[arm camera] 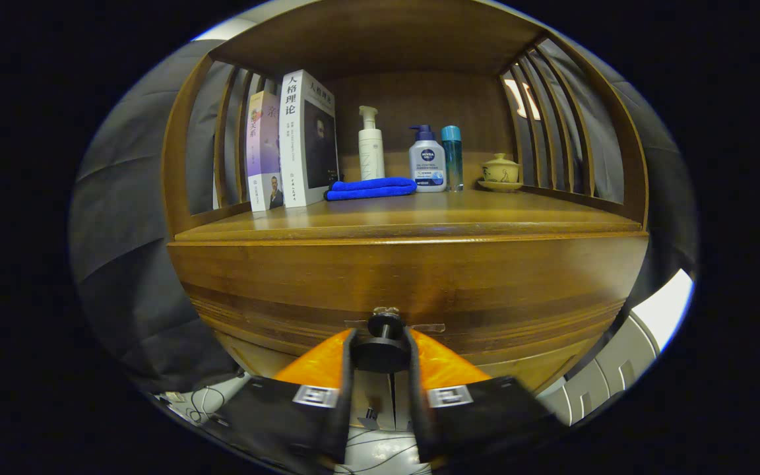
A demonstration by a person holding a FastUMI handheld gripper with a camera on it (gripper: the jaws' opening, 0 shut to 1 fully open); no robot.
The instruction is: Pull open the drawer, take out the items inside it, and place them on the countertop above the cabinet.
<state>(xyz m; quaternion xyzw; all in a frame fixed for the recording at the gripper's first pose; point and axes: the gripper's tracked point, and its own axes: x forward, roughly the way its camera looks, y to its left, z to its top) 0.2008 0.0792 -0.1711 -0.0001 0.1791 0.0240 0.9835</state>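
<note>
While my tongs [380, 353] clamp the round black drawer knob [382, 346]
Wooden drawer [406, 290] looks stiff, heavy; knob's the only hold.

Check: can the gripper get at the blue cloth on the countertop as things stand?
Probably not yet. The gripper sits low, fingers closed around the black drawer knob. The folded blue cloth lies well beyond and above, on the countertop. The way looks free once it lets go and rises.
</note>
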